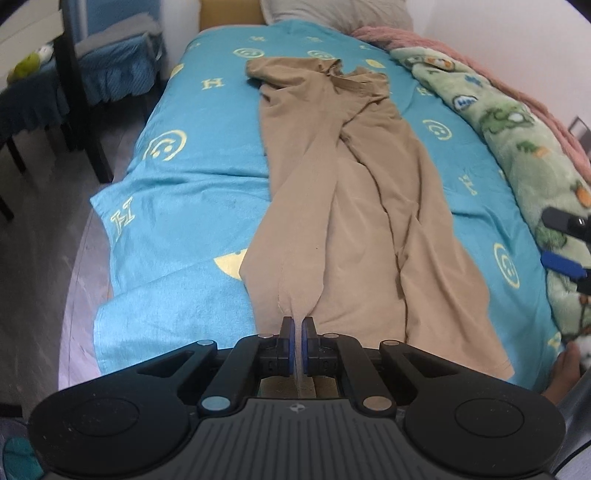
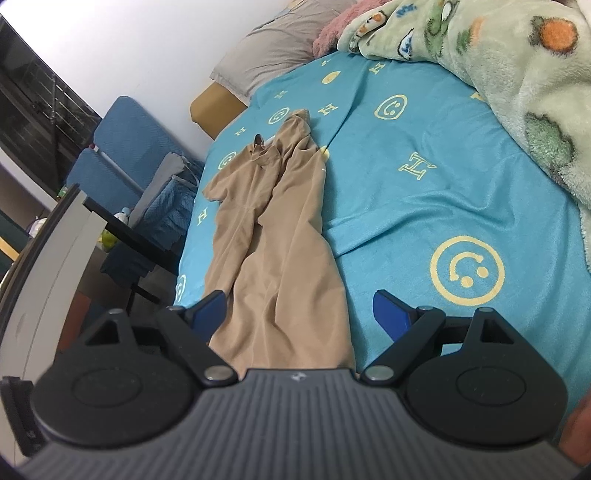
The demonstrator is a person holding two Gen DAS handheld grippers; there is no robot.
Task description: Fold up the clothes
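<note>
A tan garment (image 1: 362, 206) lies stretched lengthwise along a bed with a turquoise sheet (image 1: 192, 192). My left gripper (image 1: 298, 325) is shut on the garment's near hem, which is pinched between the blue pads. In the right wrist view the same tan garment (image 2: 280, 251) runs away from the camera. My right gripper (image 2: 299, 306) is open, its two blue fingers spread on either side of the garment's near end, and it holds nothing. The right gripper's fingers also show at the right edge of the left wrist view (image 1: 565, 240).
A green patterned fleece blanket (image 1: 517, 122) and a pink blanket (image 1: 406, 37) lie along the bed's right side. A grey pillow (image 1: 332, 11) sits at the head. Blue-cushioned chairs (image 1: 110, 62) and a dark table stand left of the bed. A bare foot (image 1: 565, 373) is at the lower right.
</note>
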